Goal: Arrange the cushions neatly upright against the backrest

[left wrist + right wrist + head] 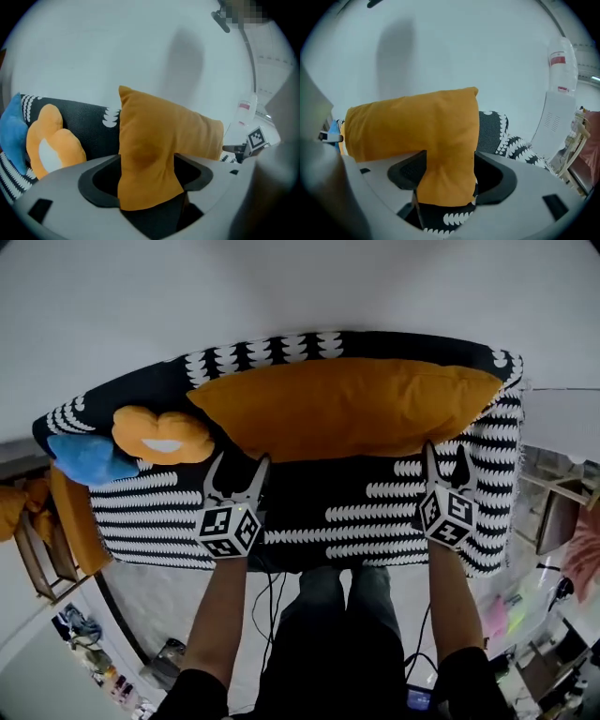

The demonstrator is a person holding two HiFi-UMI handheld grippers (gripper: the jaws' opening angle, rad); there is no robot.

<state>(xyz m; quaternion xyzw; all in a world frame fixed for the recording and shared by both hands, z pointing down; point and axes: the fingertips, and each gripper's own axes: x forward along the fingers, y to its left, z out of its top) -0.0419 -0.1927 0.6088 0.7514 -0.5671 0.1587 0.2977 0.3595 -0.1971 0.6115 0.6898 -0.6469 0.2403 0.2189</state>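
Note:
A long orange cushion (347, 404) stands upright along the backrest (281, 348) of a sofa with a black-and-white cover (375, 512). My left gripper (240, 465) is at the cushion's lower left edge and my right gripper (446, 457) at its lower right edge. In the left gripper view the cushion's corner (159, 136) hangs between wide jaws and carries a dimple. In the right gripper view the other corner (417, 126) sits loosely between wide jaws, with a gap on the right. A flower-shaped orange cushion (161, 435) and a blue cushion (89, 460) lean at the sofa's left end.
A white wall rises behind the sofa. Wooden furniture (33, 559) stands to the sofa's left and a wooden chair (558, 512) to its right. A tall white unit (555, 117) stands by the right end. Cables (267, 596) lie on the floor beside the person's legs (337, 615).

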